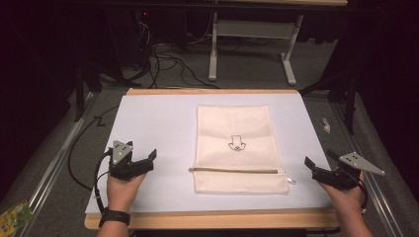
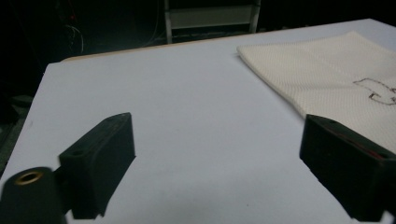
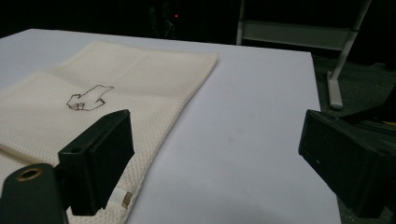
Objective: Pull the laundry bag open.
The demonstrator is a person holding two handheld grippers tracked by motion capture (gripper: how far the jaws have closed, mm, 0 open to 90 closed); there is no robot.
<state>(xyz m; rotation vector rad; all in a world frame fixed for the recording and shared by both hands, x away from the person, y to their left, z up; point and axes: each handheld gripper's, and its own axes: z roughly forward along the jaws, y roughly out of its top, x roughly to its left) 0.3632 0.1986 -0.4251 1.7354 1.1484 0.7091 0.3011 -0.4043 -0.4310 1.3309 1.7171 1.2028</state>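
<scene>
White paper [image 1: 153, 118] is covering the wooden table [image 1: 207, 219]. At its left edge the left gripper [image 1: 143, 160] is hovering, jaws spread apart. Between both tools a cream zippered pouch [image 1: 234, 128] is lying flat mid-table. Right gripper [image 1: 321, 165] is waiting at the right edge, jaws wide too.

Surroundings lying idle around the work surface

A white sheet [image 1: 148, 123] is covering a wooden tabletop [image 1: 212, 92], whose bare edge is showing along the far and near sides. Beyond it, a white desk frame [image 1: 213, 49] is standing on the grey floor [image 1: 64, 197], with black cables [image 1: 168, 61] trailing just beside its left leg. A green and yellow packet [image 1: 12, 216] is lying at the near left, and a small pale scrap [image 1: 326, 124] is resting right of the table. A red light [image 1: 145, 14] is glowing in the dark background.
</scene>
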